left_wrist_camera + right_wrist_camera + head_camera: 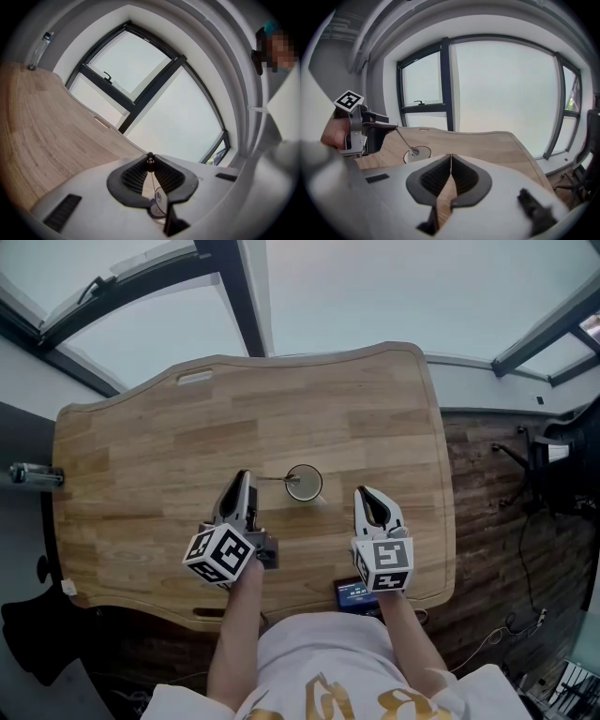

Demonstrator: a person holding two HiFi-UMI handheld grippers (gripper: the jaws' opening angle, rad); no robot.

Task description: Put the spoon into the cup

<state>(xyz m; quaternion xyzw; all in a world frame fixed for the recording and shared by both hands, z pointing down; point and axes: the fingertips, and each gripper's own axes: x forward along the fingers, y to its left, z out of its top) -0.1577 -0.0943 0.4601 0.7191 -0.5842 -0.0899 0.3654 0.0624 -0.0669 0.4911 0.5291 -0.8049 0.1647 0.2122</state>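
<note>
I judge this to be the placing step, nearly finished. My left claw (247,481) pinches the spoon (274,479) by the very end of its handle, and the spoon's bowl end is down inside the cup (319,486), which stands near the middle of the tabletop (141,456). My right claw (366,495) hangs just right of the cup, pressed together on nothing.

What the move ahead calls for, as I read it, is a gentle spread of the left claw so the handle settles against the rim. The claw should then draw back to the left without nudging the cup, which looks light.

From the head view the spoon is only a thin line running into the cup. The right gripper view gives me the side angle: the handle slants down from the left claw (389,125) into the cup (423,151). The left gripper view shows the grip itself, the tips closed on the dark handle end and the spoon (153,180) dropping away between them.
</note>
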